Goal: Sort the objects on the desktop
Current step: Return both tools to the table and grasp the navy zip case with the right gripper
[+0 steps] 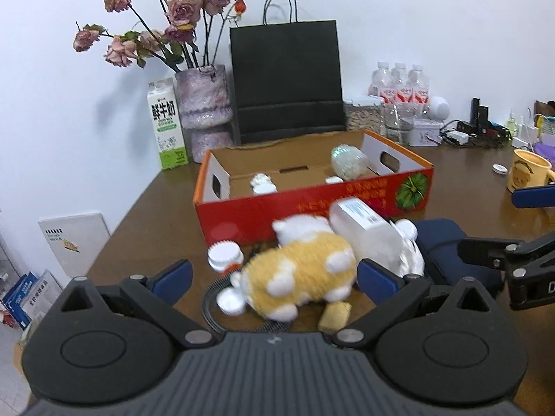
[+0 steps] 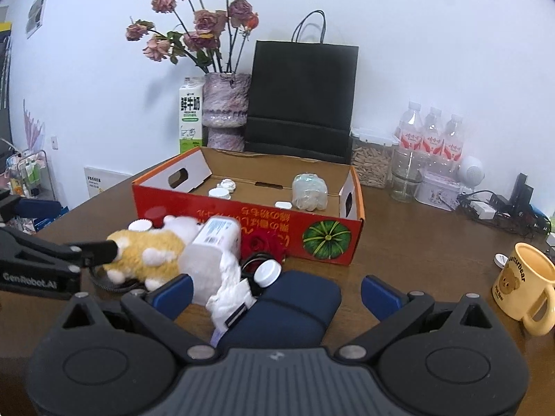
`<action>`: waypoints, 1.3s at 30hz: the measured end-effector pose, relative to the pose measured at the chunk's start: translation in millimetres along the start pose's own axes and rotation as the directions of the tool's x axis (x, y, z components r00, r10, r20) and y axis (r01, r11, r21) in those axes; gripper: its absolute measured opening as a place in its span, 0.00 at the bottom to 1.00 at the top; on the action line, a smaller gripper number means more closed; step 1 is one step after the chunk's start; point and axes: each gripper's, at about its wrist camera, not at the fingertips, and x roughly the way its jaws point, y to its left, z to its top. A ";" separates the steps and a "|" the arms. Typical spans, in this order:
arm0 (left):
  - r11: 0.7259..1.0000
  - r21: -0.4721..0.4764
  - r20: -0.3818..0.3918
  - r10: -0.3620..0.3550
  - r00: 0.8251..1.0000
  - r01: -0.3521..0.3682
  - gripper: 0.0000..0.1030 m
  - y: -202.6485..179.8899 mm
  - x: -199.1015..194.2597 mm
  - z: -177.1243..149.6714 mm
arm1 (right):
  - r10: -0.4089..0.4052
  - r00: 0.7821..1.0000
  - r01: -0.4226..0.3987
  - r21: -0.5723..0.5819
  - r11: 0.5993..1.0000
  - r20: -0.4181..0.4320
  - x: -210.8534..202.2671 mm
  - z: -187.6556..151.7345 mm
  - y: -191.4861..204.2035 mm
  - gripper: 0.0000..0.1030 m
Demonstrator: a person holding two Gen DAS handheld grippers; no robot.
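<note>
Left wrist view: left gripper (image 1: 274, 277) spread wide, jaws released, straddling the plush toy (image 1: 298, 274) on the brown table (image 1: 145, 215). Yellow-and-white plush lying on its side between the blue pads, clamped by neither. White plastic bottle (image 1: 360, 228) tipped over just behind the plush, leaning toward the red cardboard box (image 1: 312, 208). Small white-capped jar (image 1: 225, 254) beside the plush's left. Inside the box: crumpled clear bottle (image 1: 348, 161), a few small white items.

Right wrist view: right gripper (image 2: 277, 291) likewise released, jaws wide, above a dark blue pouch (image 2: 295, 308). Crumpled white tissue (image 2: 229, 291) and a white cap (image 2: 267, 272) next to the pouch's far left edge. Plush toy left of centre, the other gripper's finger tip at it. Yellow mug (image 2: 523, 284) far right.
</note>
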 end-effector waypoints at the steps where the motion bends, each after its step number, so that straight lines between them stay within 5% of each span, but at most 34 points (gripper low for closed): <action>1: 1.000 0.000 -0.004 -0.006 1.000 0.006 1.00 -1.8 0.4 -3.4 | 0.001 1.000 -0.001 -0.004 1.000 0.003 -1.5 -3.4 2.4 1.00; 11: 0.999 0.001 -0.047 -0.042 0.998 0.042 0.93 -15.8 15.4 -28.7 | -0.033 0.999 0.033 -0.010 0.999 -0.020 5.5 -26.1 8.1 1.00; 18: 0.998 0.000 -0.091 -0.065 0.994 0.065 0.66 -19.5 29.8 -31.5 | -0.046 0.997 0.047 0.016 0.999 -0.069 23.2 -24.6 3.2 1.00; 26: 0.997 -0.016 -0.118 -0.075 0.990 0.073 0.64 -21.9 43.6 -28.9 | -0.042 0.991 0.046 0.029 0.999 -0.125 44.0 -21.5 1.7 1.00; 31: 0.999 -0.005 -0.124 -0.036 0.992 0.036 0.47 -22.7 40.1 -28.8 | -0.048 0.989 0.054 0.035 0.998 -0.141 51.2 -19.3 0.1 1.00; 39: 0.996 0.002 -0.168 -0.090 0.982 0.092 0.46 -25.5 45.7 -28.9 | -0.059 0.983 0.068 0.044 0.997 -0.176 61.5 -18.5 -4.7 1.00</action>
